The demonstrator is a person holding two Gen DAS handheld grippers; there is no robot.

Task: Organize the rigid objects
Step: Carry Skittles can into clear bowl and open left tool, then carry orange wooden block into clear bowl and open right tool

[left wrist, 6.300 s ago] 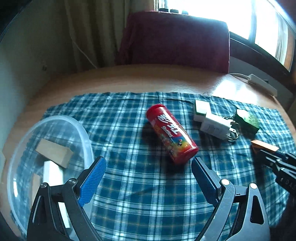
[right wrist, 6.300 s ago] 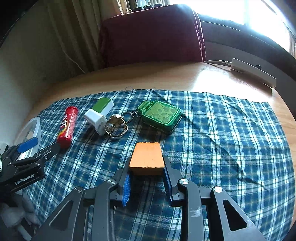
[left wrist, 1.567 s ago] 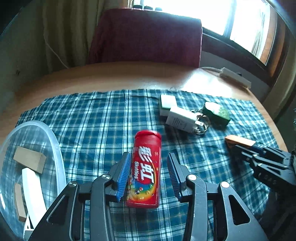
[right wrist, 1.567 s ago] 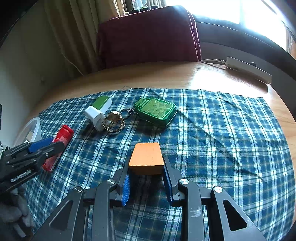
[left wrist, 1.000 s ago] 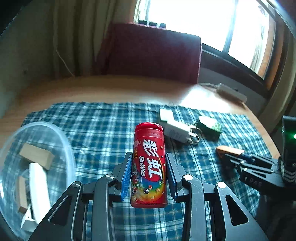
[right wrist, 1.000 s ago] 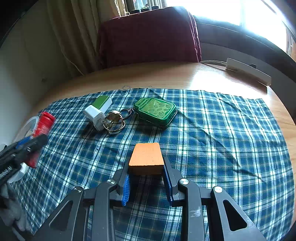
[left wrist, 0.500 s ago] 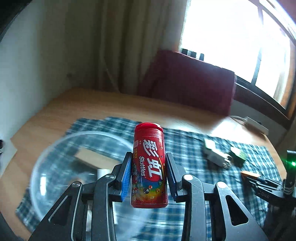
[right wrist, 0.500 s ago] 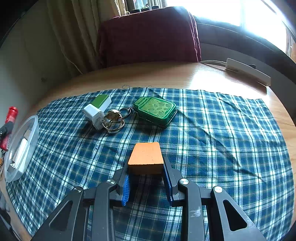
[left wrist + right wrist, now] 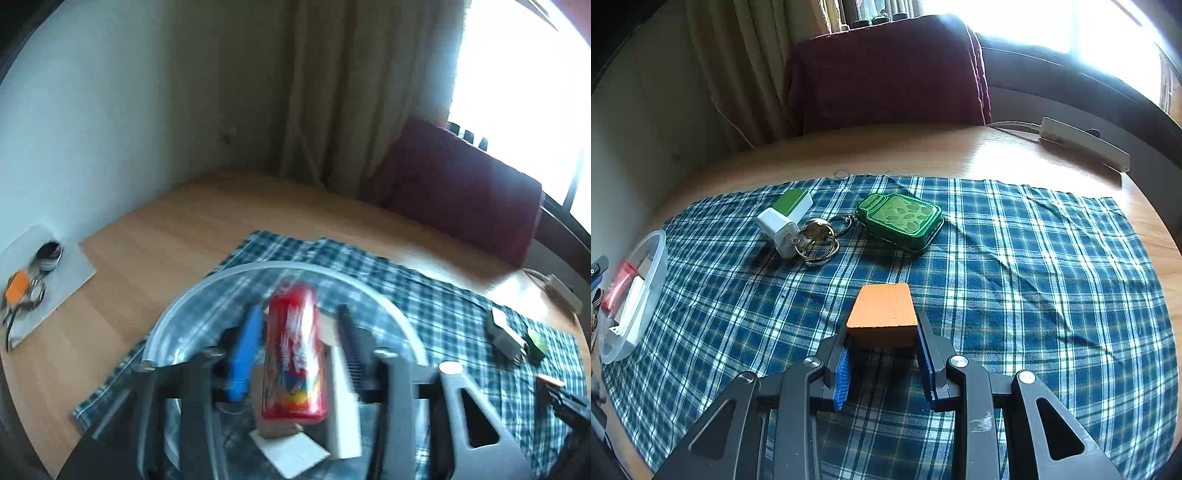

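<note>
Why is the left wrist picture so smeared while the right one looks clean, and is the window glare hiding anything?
Left wrist view: motion blur smears the red can, clear bowl and left hand-held gripper; the window is blown out upper right. Right wrist view: sharp on the orange block and green tin; glare washes the table near the power strip.

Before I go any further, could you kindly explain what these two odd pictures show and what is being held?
No robot arm here: a person holds a two-finger gripper in each hand, and a fisheye camera on each looks along its fingers. The blurred picture is the left gripper's. Its jaws stand apart around a red Skittles tube, over a clear plastic bowl that holds some white pieces. The sharp picture is the right gripper's, shut on an orange block above the blue checked cloth. On that cloth lie a white charger, key rings and a green jar-shaped tin.
</note>
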